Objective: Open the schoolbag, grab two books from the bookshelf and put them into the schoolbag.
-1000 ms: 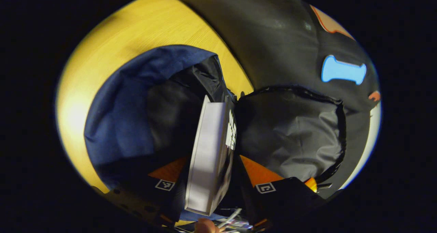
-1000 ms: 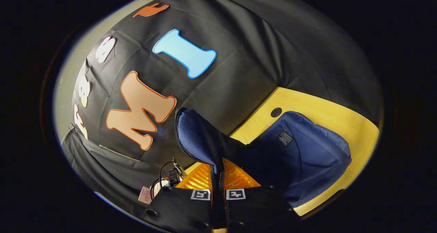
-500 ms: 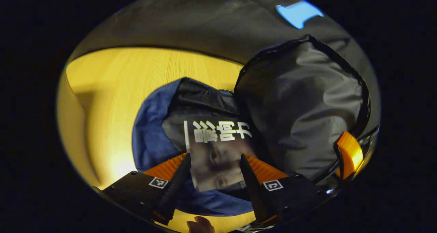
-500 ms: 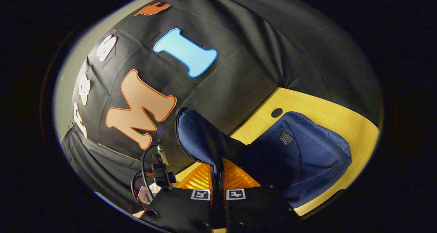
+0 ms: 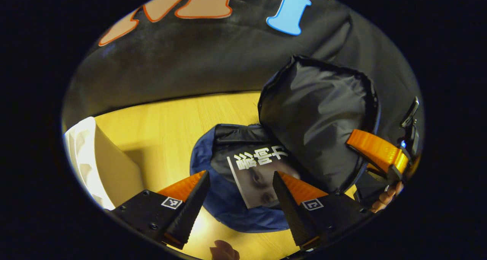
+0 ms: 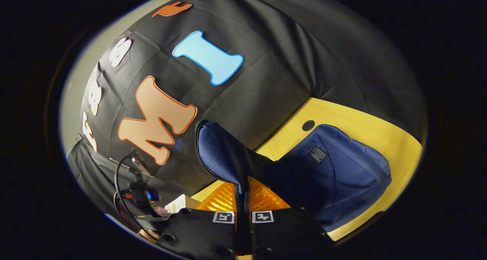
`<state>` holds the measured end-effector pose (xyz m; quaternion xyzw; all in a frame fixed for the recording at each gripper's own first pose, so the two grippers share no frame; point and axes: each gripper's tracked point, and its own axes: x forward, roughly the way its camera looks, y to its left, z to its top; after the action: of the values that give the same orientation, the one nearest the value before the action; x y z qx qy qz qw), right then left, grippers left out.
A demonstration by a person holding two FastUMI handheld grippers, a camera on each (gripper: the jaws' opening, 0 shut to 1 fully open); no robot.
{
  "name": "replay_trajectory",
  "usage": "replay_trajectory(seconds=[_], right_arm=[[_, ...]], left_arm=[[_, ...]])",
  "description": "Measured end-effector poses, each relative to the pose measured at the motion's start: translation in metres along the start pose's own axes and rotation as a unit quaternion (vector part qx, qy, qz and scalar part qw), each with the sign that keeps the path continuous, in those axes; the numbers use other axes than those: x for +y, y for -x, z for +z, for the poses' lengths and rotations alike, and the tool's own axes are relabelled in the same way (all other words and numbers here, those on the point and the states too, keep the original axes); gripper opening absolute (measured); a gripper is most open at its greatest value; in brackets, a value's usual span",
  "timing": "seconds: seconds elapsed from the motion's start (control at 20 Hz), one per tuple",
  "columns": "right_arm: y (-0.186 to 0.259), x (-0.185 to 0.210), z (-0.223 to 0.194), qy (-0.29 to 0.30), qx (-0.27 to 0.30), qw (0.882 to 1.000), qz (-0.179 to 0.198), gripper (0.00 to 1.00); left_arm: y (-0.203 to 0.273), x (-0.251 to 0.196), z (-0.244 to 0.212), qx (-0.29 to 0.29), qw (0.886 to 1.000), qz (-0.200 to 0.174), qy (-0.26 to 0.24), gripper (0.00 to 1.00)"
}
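Observation:
A blue schoolbag (image 5: pixel 228 214) lies open on the yellow wooden table (image 5: pixel 171 119). Its flap (image 5: pixel 319 119), black lining showing, is held upright by my right gripper (image 5: pixel 376 153). A book (image 5: pixel 258 176) with a face and white characters on its cover rests in the bag's mouth. My left gripper (image 5: pixel 240 176) hovers open above it, its fingers either side of the book without touching. In the right gripper view, my right gripper (image 6: pixel 243 193) is shut on the flap's zipper edge (image 6: pixel 217 153), and the bag's body (image 6: pixel 342 176) lies to the right.
A white bookshelf side (image 5: pixel 110 165) stands on the table at the left. A hand (image 5: pixel 384 199) holds the right gripper. The left gripper with its cables (image 6: pixel 137 195) shows at lower left in the right gripper view. A cable hole (image 6: pixel 308 125) sits in the table behind the bag.
My left gripper opened and let go of the book, which turned cover-up in the bag. The left gripper then drew back. The right gripper kept holding the flap.

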<state>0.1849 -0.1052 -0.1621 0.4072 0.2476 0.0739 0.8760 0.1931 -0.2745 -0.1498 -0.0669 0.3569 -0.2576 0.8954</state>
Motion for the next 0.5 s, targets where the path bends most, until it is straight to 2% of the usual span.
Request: replay_trajectory(seconds=[0.5], right_arm=[[0.003,0.002,-0.003,0.010,0.004,1.000,-0.004,0.04]], left_arm=[[0.106,0.056,0.030,-0.085,0.995,0.021,0.037,0.96]])
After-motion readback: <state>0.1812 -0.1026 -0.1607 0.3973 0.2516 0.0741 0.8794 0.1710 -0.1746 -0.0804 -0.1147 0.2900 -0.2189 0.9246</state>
